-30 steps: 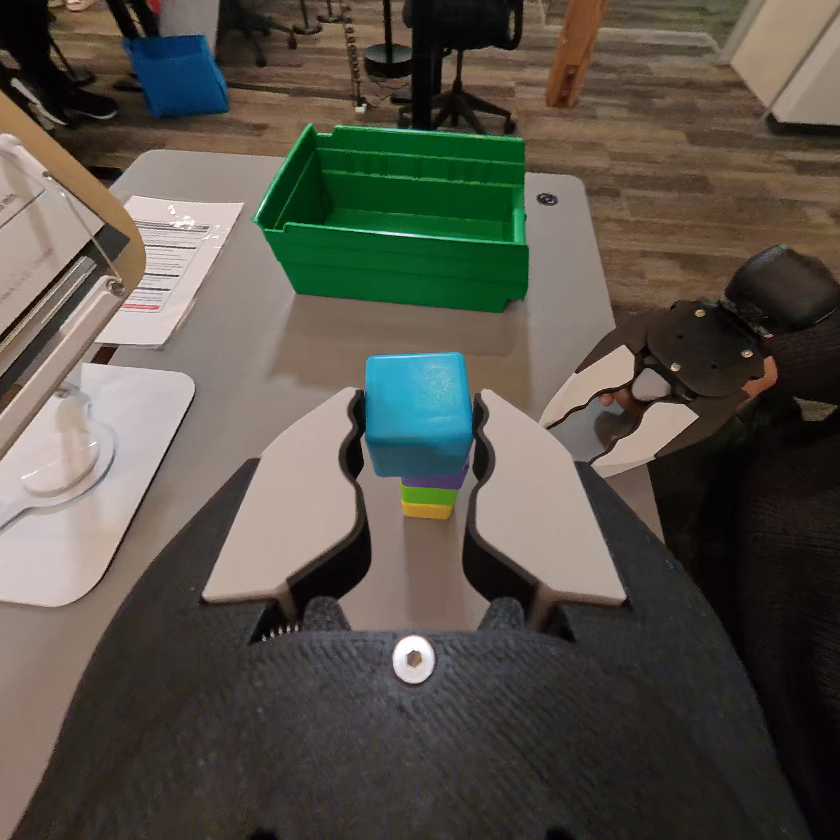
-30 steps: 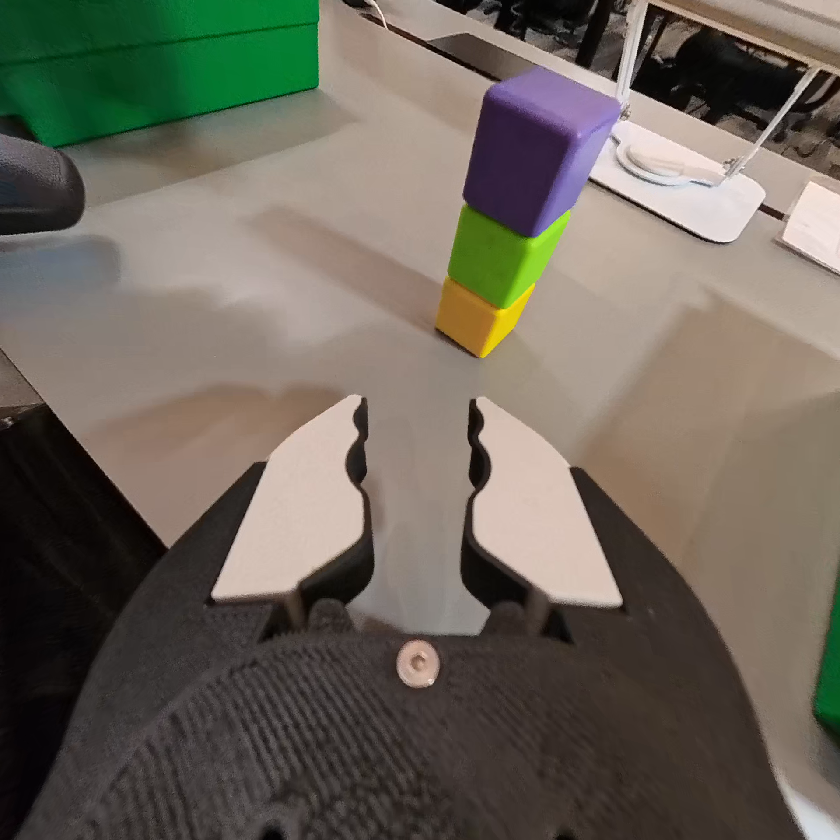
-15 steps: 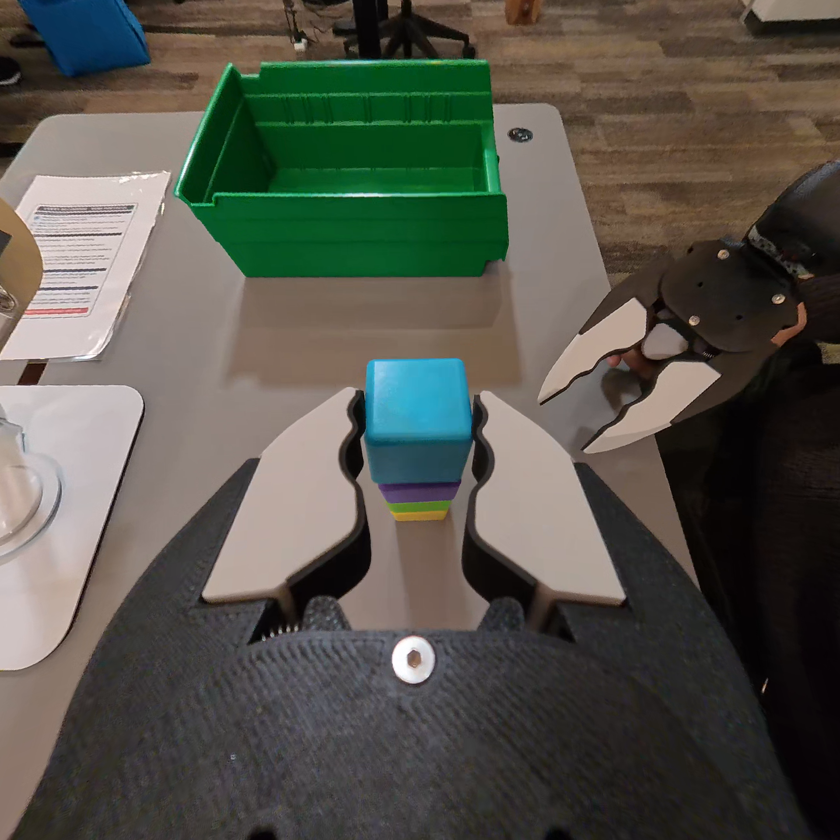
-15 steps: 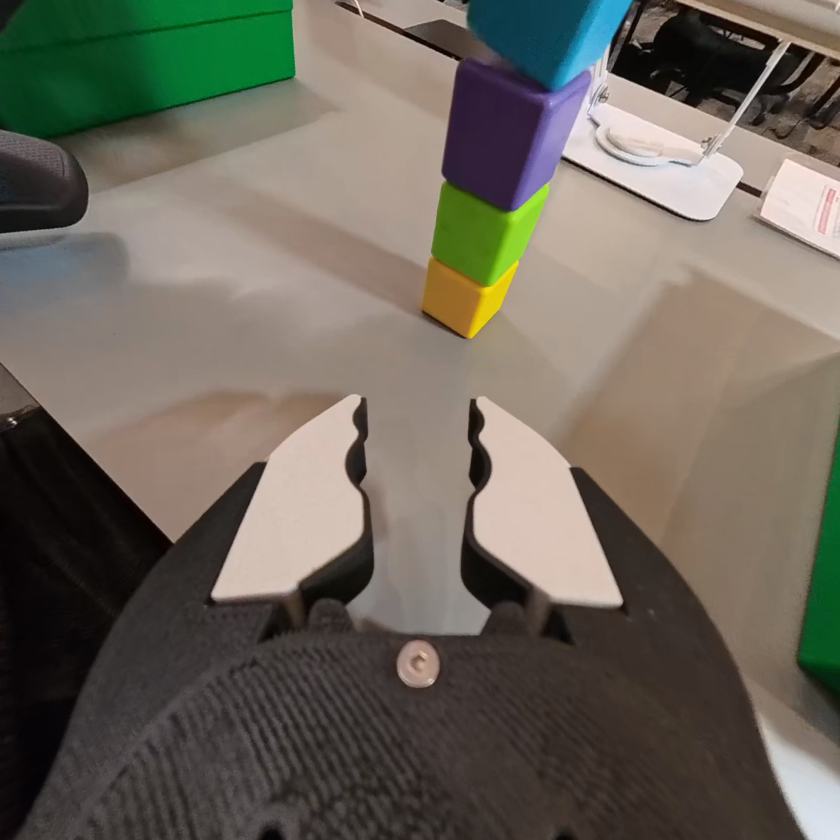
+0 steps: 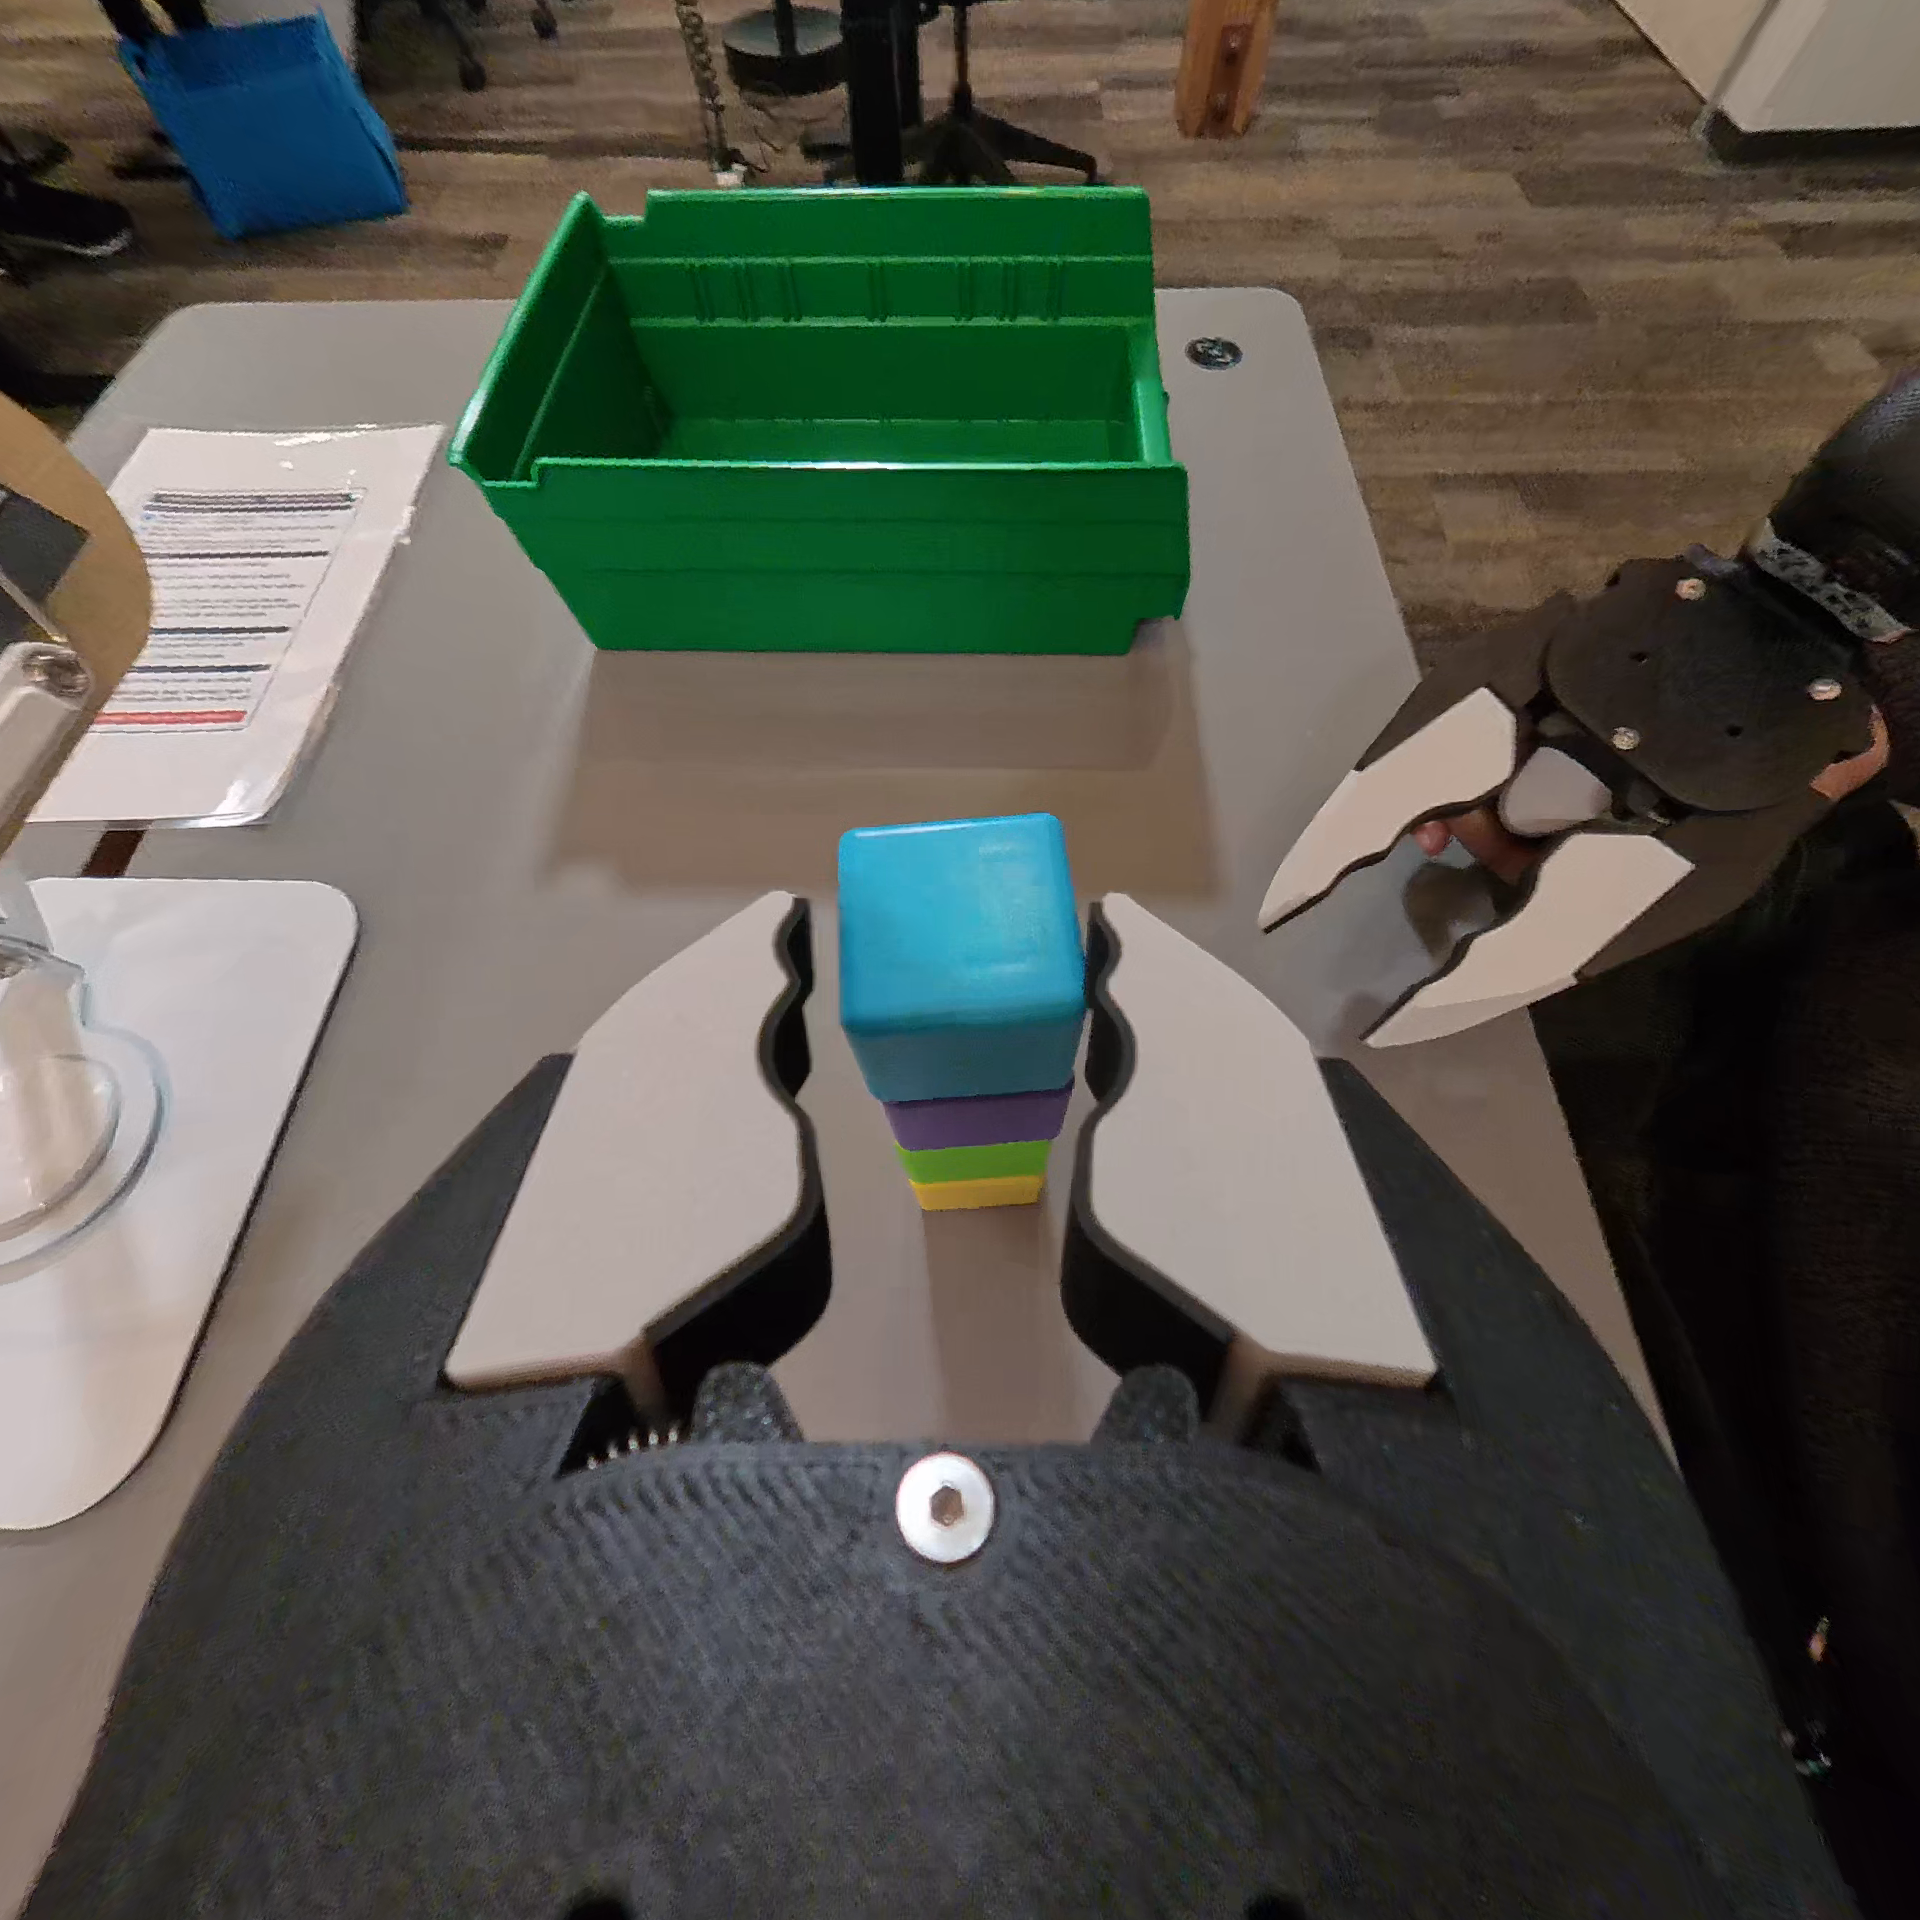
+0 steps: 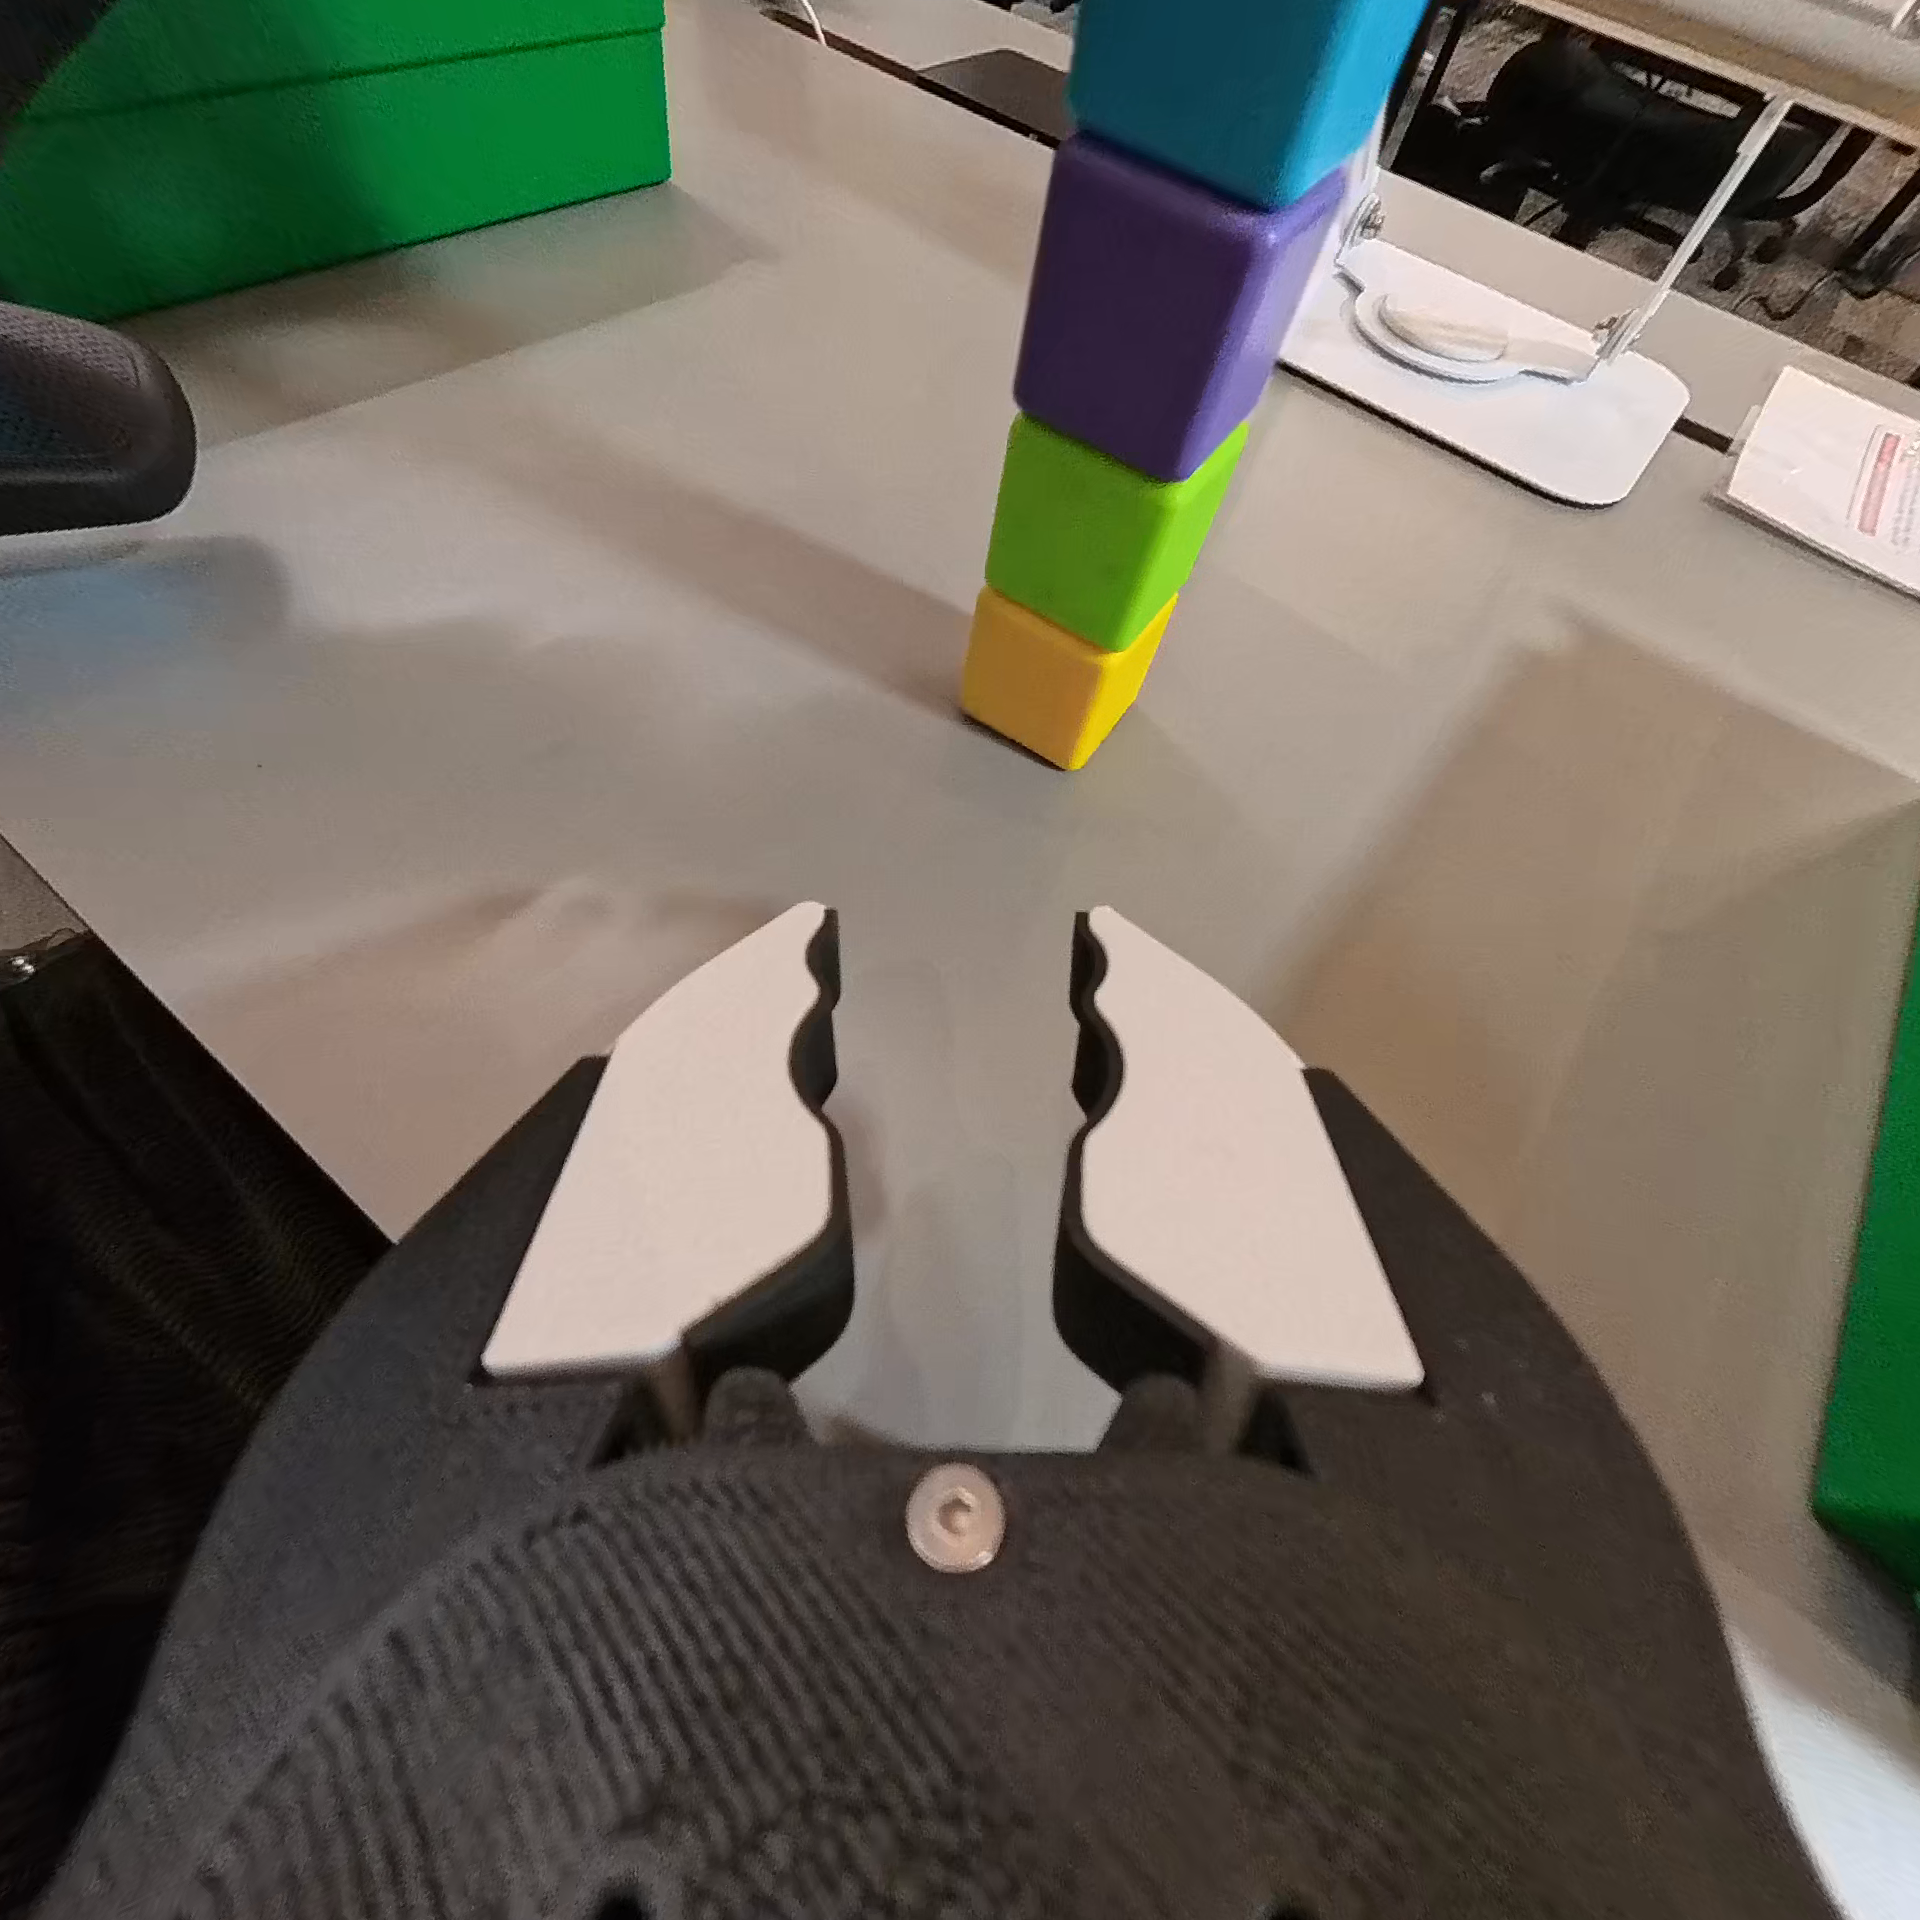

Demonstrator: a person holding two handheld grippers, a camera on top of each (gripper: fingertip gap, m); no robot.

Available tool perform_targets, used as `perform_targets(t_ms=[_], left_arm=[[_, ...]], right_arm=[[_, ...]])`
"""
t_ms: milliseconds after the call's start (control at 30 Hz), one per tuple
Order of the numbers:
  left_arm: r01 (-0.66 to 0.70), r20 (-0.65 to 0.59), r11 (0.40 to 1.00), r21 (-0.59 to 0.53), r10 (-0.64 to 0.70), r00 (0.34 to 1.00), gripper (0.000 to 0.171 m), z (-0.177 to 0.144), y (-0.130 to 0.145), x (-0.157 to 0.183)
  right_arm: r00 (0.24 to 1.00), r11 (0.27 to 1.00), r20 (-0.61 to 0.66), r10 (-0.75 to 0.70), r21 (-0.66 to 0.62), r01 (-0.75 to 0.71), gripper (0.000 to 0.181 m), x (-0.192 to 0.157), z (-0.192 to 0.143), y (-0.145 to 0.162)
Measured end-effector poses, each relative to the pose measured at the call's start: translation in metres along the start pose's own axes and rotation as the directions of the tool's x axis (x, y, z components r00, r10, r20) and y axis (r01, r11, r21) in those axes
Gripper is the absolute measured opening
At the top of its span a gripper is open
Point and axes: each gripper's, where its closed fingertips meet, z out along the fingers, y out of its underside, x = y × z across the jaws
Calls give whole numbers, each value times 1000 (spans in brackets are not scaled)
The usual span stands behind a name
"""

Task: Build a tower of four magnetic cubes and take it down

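A stack of cubes stands on the grey table: yellow [image 5: 977, 1193] at the bottom, then green [image 5: 977, 1158], purple [image 5: 977, 1117] and blue [image 5: 961, 935] on top. My left gripper [image 5: 945, 914] is around the blue cube from above, jaws slightly apart from its sides. In the right wrist view the blue cube [image 6: 1226, 83] rests on the purple [image 6: 1143, 312], over green [image 6: 1091, 530] and yellow [image 6: 1039, 675]. My right gripper [image 6: 954, 920] is open and empty, low over the table in front of the stack. It also shows in the left wrist view [image 5: 1317, 982], to the stack's right.
A green bin [image 5: 831, 561] stands behind the stack, open side up. A white stand base [image 5: 156, 1143] and a printed sheet [image 5: 229, 623] lie at the left. The table's right edge [image 5: 1392, 623] is near my right gripper. Another green object [image 6: 1870, 1247] is at the right. Some 15 centimetres of space lies between my two pairs of fingers.
My left gripper brought the blue cube down onto the purple cube, and its jaws have widened slightly. My right gripper has stayed open and moved little.
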Motion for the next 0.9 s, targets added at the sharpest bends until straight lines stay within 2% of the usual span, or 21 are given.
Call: perform_targets(t_ms=[67, 200, 367, 467, 533, 600, 800, 900], left_arm=[[-25, 35, 1000, -1, 25, 999, 67, -1, 2, -2], [-53, 11, 999, -5, 53, 999, 77, -1, 7, 6], [2, -8, 997, 79, -1, 1000, 86, 1, 6, 11], [51, 46, 981, 188, -61, 997, 88, 2, 8, 6], [61, 124, 939, 339, -109, 986, 88, -3, 6, -2], [59, 140, 896, 441, -134, 981, 90, -7, 10, 0], [102, 140, 915, 391, -169, 976, 93, 1, 30, 4], [135, 195, 943, 304, -201, 960, 90, 15, 53, -1]], right_arm=[[1000, 1000, 0, 2, 1, -2, 43, 0, 0, 0], [1000, 1000, 0, 6, 6, -6, 44, 2, 0, -1], [1000, 999, 8, 25, 22, -26, 44, 6, 1, -5], [999, 999, 6, 39, 33, -40, 44, 11, 2, -8], [998, 997, 16, 58, 45, -58, 44, 14, 1, -11], [996, 994, 28, 86, 63, -88, 44, 17, 0, -15], [969, 968, 120, 215, 103, -227, 45, 25, 2, -25], [945, 949, 188, 266, 122, -292, 48, 29, 8, -33]])
